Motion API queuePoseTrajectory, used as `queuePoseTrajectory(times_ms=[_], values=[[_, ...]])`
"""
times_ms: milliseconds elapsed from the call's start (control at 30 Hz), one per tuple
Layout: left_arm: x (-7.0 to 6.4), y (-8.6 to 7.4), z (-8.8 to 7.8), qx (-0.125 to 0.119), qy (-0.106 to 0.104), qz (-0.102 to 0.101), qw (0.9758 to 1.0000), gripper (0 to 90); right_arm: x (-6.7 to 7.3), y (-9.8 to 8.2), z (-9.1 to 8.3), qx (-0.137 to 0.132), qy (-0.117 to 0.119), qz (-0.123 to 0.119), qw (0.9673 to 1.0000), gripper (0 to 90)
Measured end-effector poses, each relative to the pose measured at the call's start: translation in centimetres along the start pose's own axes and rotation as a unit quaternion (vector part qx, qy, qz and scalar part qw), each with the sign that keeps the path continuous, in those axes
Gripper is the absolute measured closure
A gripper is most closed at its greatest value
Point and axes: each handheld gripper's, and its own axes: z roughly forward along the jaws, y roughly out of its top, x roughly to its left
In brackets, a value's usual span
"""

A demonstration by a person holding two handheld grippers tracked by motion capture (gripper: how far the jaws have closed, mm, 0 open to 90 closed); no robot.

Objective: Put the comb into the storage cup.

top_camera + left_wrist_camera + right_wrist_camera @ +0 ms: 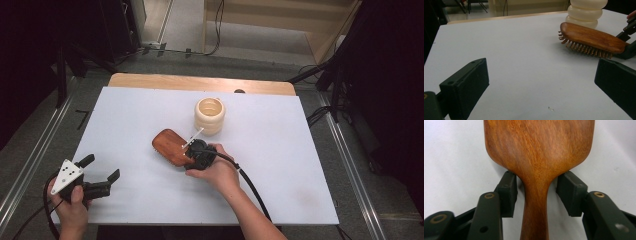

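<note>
Hairbrush (170, 147) bristles-down on table (280, 165), just before cream cup (210, 115). Right gripper (537, 192) straddling its handle neck, pads not touching. Left gripper (102, 174) spread wide, apart, nothing between.

On the worktop (280, 165), the only things standing in the way sit just past the centre: the cream ribbed cup (210, 116) toward 12 o'clock, and the wooden hairbrush (170, 147) lying close at its 7 o'clock, with a narrow gap between them. The right gripper (192, 157) blocks the brush's handle end. From 3 to 5 o'clock and from 8 to 11 o'clock the surface lies open.
</note>
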Motion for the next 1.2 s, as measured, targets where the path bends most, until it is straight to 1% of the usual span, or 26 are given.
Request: queuePoseTrajectory(times_ms=[33, 67, 167, 267, 300, 367, 533, 633, 667, 733, 767, 833, 900, 1033, 1067, 1100, 1133, 1200], values=[[0.0, 0.0, 0.0, 0.0, 0.0, 0.0, 1.0, 0.0, 0.1, 0.0, 0.0, 0.001, -0.003, -0.001, 1.0, 54.0], [0.0, 0.0, 0.0, 0.0, 0.0, 0.0, 1.0, 0.0, 0.0, 0.0, 0.0, -0.001, -0.003, -0.008, 1.0, 57.1], [0.0, 0.0, 0.0, 0.0, 0.0, 0.001, 1.0, 0.0, -0.2, -0.1, -0.2, 0.004, 0.0, -0.012, 0.9999, 66.0], [0.0, 0.0, 0.0, 0.001, 0.0, 0.001, 1.0, 0.0, -0.4, -0.1, -0.2, 0.001, 0.004, -0.012, 0.9999, 68.8], [0.0, 0.0, 0.0, 0.001, 0.0, 0.001, 1.0, 0.0, -0.5, -0.3, -0.2, -0.006, 0.005, -0.015, 0.9999, 69.5], [0.0, 0.0, 0.1, 0.001, 0.0, 0.001, 1.0, 0.0, -0.6, -0.6, -0.2, -0.016, 0.009, -0.013, 0.9997, 69.7], [0.0, 0.0, 0.1, 0.001, 0.0, 0.0, 1.0, 0.0, -0.6, -1.3, -0.2, -0.041, 0.009, -0.014, 0.999, 69.9], [0.0, 0.0, 0.1, 0.001, 0.0, -0.001, 1.0, 0.0, -0.6, -1.7, -0.1, -0.058, 0.006, -0.022, 0.998, 69.9], [0.0, 0.0, 0.1, 0.001, 0.0, -0.001, 1.0, 0.0, -0.6, -1.7, -0.1, -0.058, 0.006, -0.022, 0.998, 69.9], [0.0, 0.0, 0.1, 0.001, 0.0, -0.001, 1.0, 0.0, -0.6, -2.0, -0.2, -0.066, 0.012, -0.014, 0.9976, 70.0], [0.0, 0.0, 0.1, 0.001, 0.0, 0.0, 1.0, 0.0, -0.7, -2.2, -0.2, -0.07, 0.015, -0.018, 0.9973, 70.0], [0.0, 0.0, 0.1, 0.002, -0.001, 0.001, 1.0, 0.0, -0.7, -2.4, -0.4, -0.078, 0.017, -0.014, 0.9967, 70.0], [0.0, 0.0, 0.1, 0.002, -0.001, 0.001, 1.0, 0.0, -0.6, -2.6, -0.6, -0.088, 0.021, -0.018, 0.9957, 70.0], [0.0, 0.0, 0.1, 0.003, -0.001, 0.002, 1.0, 0.0, -0.4, -2.9, -1.2, -0.108, 0.02, -0.024, 0.9937, 70.0], [0.0, 0.0, 0.1, 0.003, -0.001, 0.002, 1.0, 0.0, -0.4, -3.0, -1.3, -0.114, 0.02, -0.026, 0.9929, 70.0], [0.0, 0.0, 0.1, 0.003, -0.001, 0.002, 1.0, 0.0, -0.3, -3.2, -1.5, -0.126, 0.024, -0.024, 0.9915, 69.9], [0.0, 0.0, 0.1, 0.003, -0.001, 0.002, 1.0, 0.0, -0.3, -3.2, -1.5, -0.126, 0.024, -0.024, 0.9915, 69.9], [0.0, 0.0, 0.1, 0.003, -0.001, 0.002, 1.0, 0.0, -0.3, -3.4, -1.8, -0.135, 0.023, -0.025, 0.9902, 70.0]])
